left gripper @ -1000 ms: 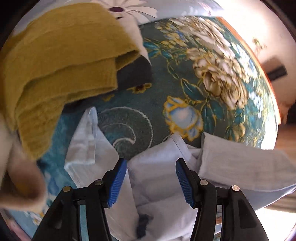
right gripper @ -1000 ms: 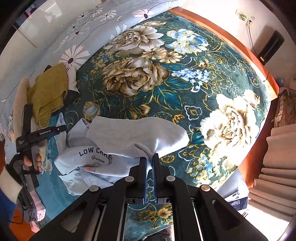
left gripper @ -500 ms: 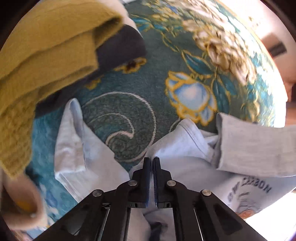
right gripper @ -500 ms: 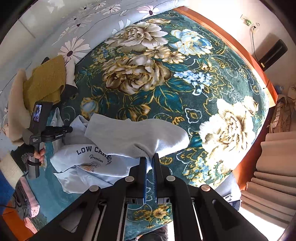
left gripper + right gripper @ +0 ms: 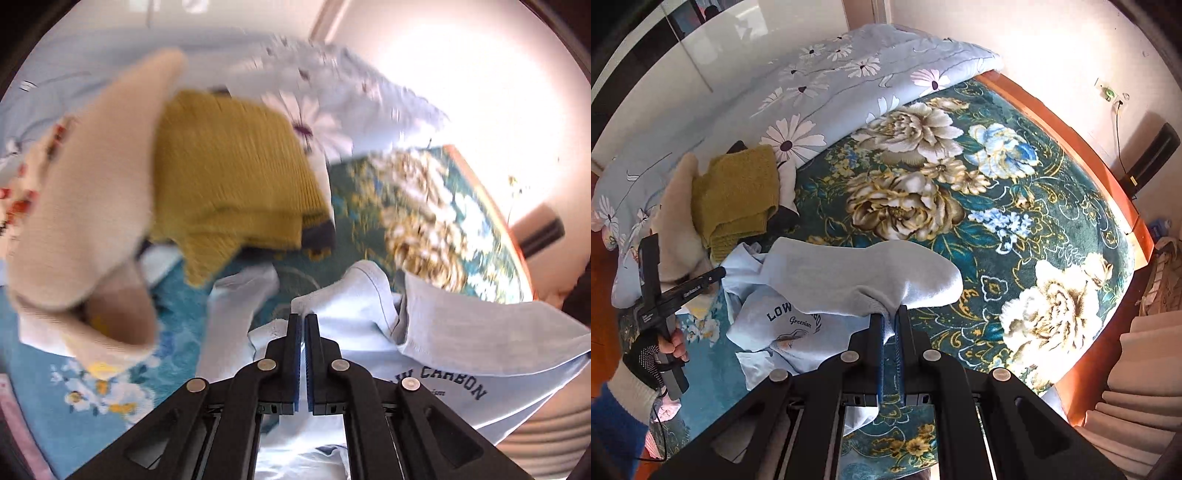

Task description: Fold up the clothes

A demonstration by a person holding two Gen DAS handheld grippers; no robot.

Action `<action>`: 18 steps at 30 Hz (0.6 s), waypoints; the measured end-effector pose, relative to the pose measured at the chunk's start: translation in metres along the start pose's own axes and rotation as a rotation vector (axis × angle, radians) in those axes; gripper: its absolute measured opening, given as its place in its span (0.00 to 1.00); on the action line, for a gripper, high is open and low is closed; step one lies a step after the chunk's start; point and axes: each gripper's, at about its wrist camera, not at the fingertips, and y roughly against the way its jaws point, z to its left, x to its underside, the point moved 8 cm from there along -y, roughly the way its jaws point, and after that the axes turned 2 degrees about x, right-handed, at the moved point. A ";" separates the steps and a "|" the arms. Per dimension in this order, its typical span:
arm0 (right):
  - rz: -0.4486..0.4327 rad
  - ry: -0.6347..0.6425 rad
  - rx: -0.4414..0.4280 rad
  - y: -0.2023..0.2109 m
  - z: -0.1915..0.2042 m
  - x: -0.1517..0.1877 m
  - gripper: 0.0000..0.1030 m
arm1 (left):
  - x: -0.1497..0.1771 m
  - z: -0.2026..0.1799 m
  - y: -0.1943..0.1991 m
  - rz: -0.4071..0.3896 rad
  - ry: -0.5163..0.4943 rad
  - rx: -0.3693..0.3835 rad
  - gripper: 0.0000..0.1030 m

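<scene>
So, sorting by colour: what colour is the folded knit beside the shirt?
Mustard yellow knit, clearest in the right wrist view.

My left view is smeared with motion blur, sharp only on my left hand-held gripper [image 5: 300,325]; the wall [image 5: 461,74] at upper right is blown out white. My right view is crisp, sunlit, and bent by fisheye at its dark rim.

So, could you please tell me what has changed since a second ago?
The left gripper closed on the pale blue sweatshirt and is lifting it. The right gripper also rose, still clamped on the sleeve. The yellow sweater stayed put.
</scene>
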 end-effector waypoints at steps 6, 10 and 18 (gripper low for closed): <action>-0.123 0.048 -0.102 0.044 0.016 -0.032 0.06 | -0.046 -0.007 0.129 -0.237 0.002 -0.078 0.02; -0.242 0.105 -0.220 0.085 0.036 -0.066 0.06 | -0.060 -0.015 0.220 -0.377 0.017 -0.165 0.02; -0.397 0.192 -0.400 0.162 0.032 -0.083 0.05 | -0.027 -0.044 0.358 -0.593 0.056 -0.289 0.02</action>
